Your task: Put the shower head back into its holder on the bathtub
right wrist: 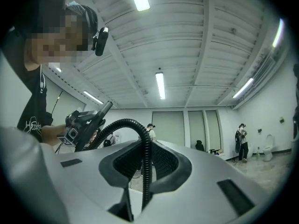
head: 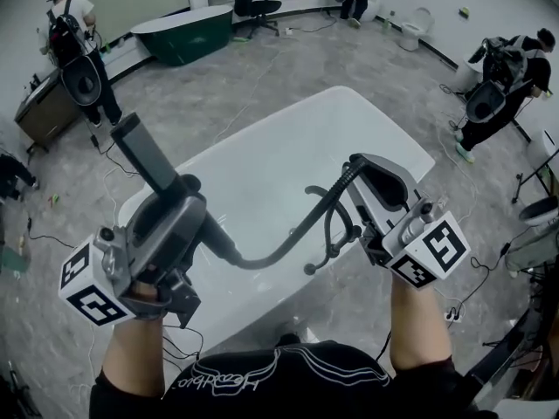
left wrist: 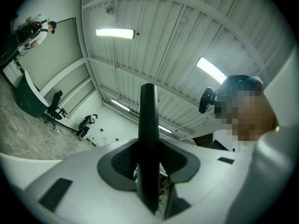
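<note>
Head view, left gripper jaws clamped on shower head, right gripper jaws gripping hose, over bathtub

The shower head and ribbed hose are black. The tub is glossy white. The left gripper and right gripper are grey, each bearing a white cube patterned with black squares. The floor is mottled grey and the far tub dark green.
</note>
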